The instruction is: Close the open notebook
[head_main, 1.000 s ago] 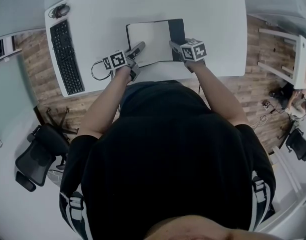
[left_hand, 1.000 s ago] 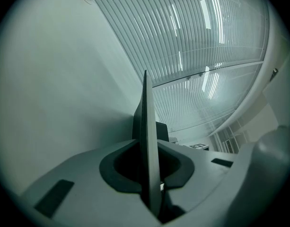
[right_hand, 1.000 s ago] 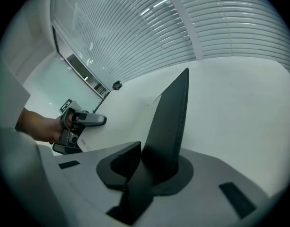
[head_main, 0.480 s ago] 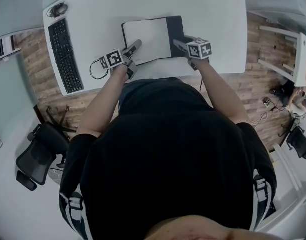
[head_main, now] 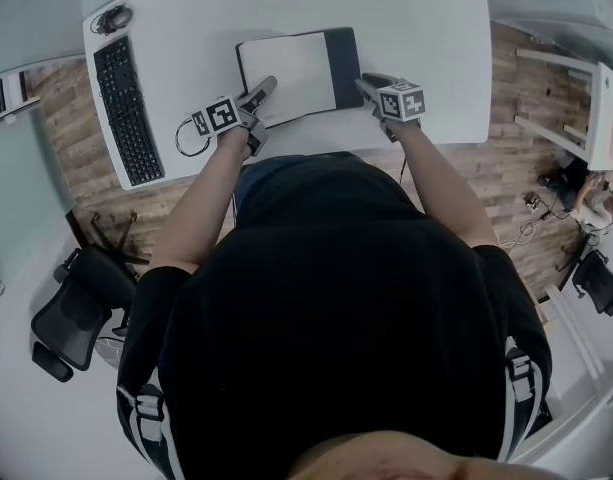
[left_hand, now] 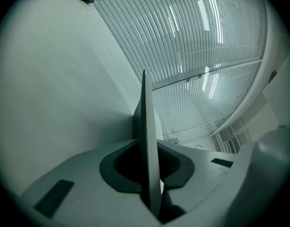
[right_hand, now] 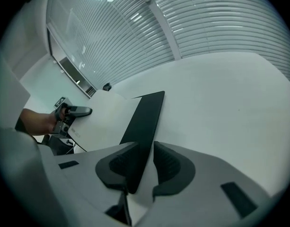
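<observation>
Over the notebook (head_main: 291, 66), left gripper (head_main: 266, 87) pinches a page (left_hand: 147, 141); right gripper (head_main: 371, 82), jaws closing, straddles the cover (right_hand: 147, 112) unclamped.

1 notebook (head_main: 286, 73), 2 grippers – L gripper (head_main: 267, 85) & R gripper (head_main: 365, 81), 1 kbd (head_main: 124, 108), 1 desk (head_main: 426, 38), 2 chairs (head_main: 71, 323) (head_main: 598, 286).

The open notebook (head_main: 286, 68) lay on the desk (head_main: 426, 28), toward its near edge. The keyboard (head_main: 124, 110) lay well to the notebook's left, with a coiled cable (head_main: 111, 18) behind it at the desk's far corner. An office chair (head_main: 74, 313) stood on the floor, nearer and further left.
</observation>
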